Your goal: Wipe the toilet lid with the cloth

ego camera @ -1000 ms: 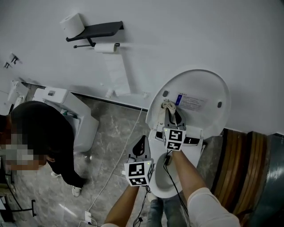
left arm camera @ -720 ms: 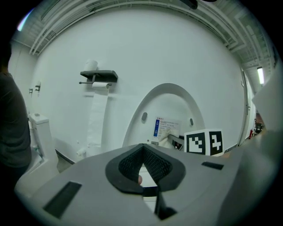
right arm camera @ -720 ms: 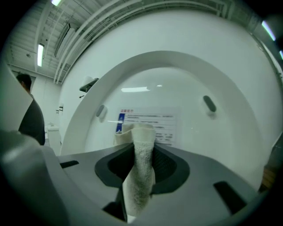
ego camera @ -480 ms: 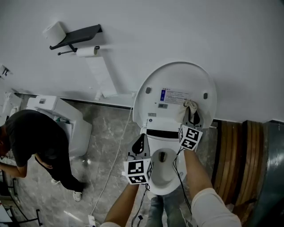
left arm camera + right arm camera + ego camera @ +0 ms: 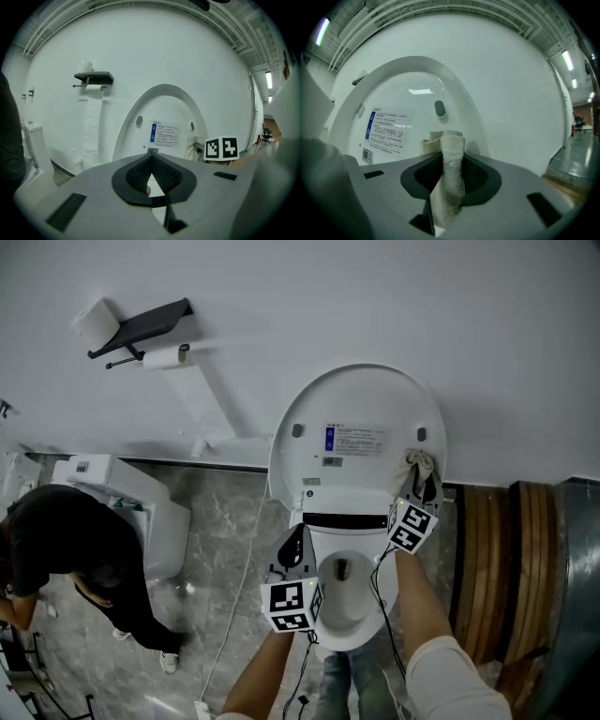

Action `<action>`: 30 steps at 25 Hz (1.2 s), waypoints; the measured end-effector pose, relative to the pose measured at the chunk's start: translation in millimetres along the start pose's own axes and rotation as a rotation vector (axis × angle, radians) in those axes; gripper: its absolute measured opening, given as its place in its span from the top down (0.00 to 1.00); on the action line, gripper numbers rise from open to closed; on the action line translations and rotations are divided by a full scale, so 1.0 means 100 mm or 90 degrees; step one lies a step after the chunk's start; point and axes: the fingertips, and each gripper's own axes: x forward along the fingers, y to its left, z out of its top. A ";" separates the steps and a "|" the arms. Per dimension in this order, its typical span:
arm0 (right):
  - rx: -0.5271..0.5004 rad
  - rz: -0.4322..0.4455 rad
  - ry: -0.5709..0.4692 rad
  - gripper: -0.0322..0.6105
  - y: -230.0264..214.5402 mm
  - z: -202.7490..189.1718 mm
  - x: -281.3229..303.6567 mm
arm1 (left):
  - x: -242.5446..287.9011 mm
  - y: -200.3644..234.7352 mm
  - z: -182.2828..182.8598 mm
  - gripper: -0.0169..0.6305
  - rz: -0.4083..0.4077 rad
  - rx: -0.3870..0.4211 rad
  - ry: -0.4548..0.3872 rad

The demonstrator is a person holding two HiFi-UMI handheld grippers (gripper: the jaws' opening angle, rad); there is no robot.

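White wall [image 5: 375, 306] backs the upright toilet lid [image 5: 361, 404]; grey marbled floor [image 5: 230, 521] lies left of the bowl [image 5: 352, 634]. Right gripper [image 5: 424, 484] is clamped on the cloth [image 5: 419, 463] at the lid's right edge. Left gripper [image 5: 297, 535], jaws closed and empty, hangs at the bowl's left rim.

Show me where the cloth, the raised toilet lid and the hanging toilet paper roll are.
cloth [image 5: 420, 465]: head view, its bunched end near the lid's right edge.
toilet lid [image 5: 356, 397]: head view, bare upper part of its inner face.
toilet paper roll [image 5: 167, 356]: head view, middle of the roll, above its hanging strip.
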 end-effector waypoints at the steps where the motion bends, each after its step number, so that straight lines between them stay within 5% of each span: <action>1: -0.001 -0.006 0.000 0.79 -0.03 0.00 0.00 | 0.00 0.01 0.00 0.97 0.000 0.000 -0.001; 7: 0.039 0.008 -0.028 0.80 0.08 0.06 -0.19 | -0.03 0.13 -0.03 0.97 0.011 -0.005 -0.002; 14: 0.061 0.224 -0.051 0.79 1.34 -0.02 -0.77 | -0.08 0.40 -0.13 0.97 0.035 -0.010 0.006; 22: -0.017 0.407 -0.033 0.79 2.73 -0.20 -0.76 | -0.07 0.69 -0.16 0.97 0.056 -0.012 -0.002; 26: -0.054 0.437 -0.007 0.79 3.05 -0.38 -0.63 | -0.05 0.78 -0.25 0.97 0.065 -0.014 0.004; 30: -0.026 0.398 0.021 0.79 2.93 -0.48 -0.47 | -0.04 0.82 -0.35 0.97 0.073 -0.015 0.011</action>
